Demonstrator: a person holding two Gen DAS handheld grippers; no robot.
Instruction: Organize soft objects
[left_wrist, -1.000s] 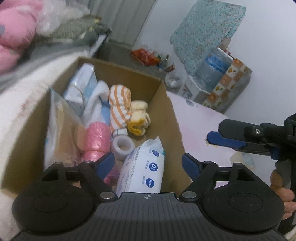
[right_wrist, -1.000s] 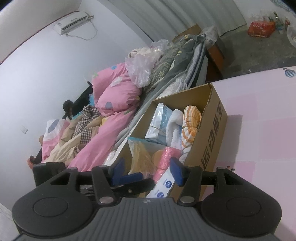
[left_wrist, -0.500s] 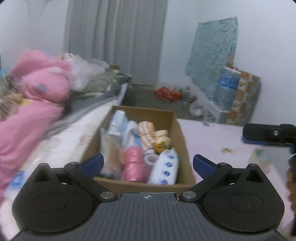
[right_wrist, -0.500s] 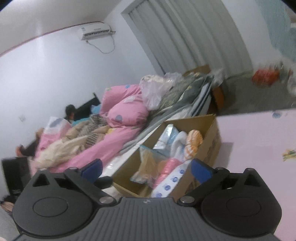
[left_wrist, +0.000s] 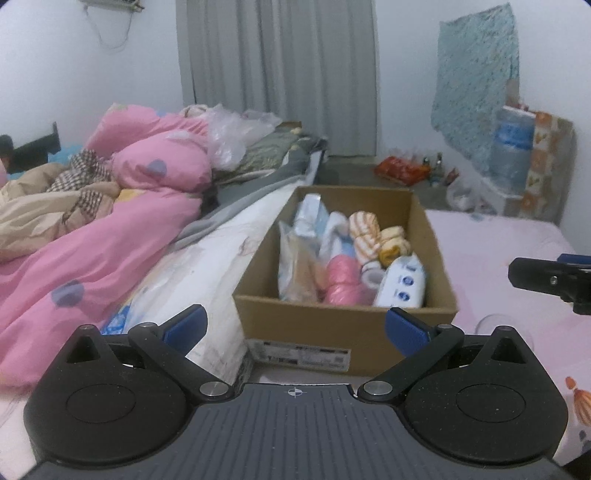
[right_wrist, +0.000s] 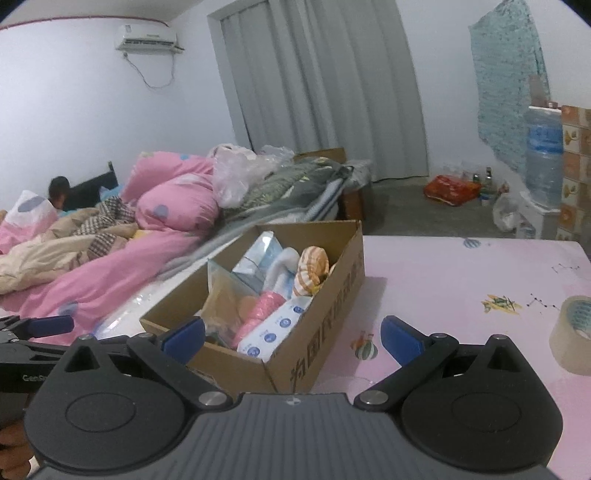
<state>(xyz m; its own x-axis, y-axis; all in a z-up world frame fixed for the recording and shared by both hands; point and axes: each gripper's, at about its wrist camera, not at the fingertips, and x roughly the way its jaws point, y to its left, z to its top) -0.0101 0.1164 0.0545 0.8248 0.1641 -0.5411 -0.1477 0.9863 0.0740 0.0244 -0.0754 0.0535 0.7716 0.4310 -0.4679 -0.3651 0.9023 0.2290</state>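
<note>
A brown cardboard box (left_wrist: 343, 328) stands on the pink mat beside the bed; it also shows in the right wrist view (right_wrist: 332, 295). It holds an orange-striped sock roll (left_wrist: 364, 230), a yellow sock (left_wrist: 395, 245), pink twine (left_wrist: 341, 280), a white wipes pack (left_wrist: 402, 282), a tape roll (left_wrist: 371, 275) and plastic bags (left_wrist: 295, 258). My left gripper (left_wrist: 293, 326) is open and empty, pulled back in front of the box. My right gripper (right_wrist: 291, 334) is open and empty, near the box's front right corner.
The bed at left carries a pink duvet (left_wrist: 110, 229) and piled clothes. A roll of brown packing tape (right_wrist: 574, 334) lies on the pink mat (right_wrist: 461, 280) at right. A water jug (left_wrist: 513, 147) and an orange bag (left_wrist: 400, 171) stand by the far wall.
Both grippers have pulled back and up from the box and opened wider. The box now looks smaller and farther away in both views.
</note>
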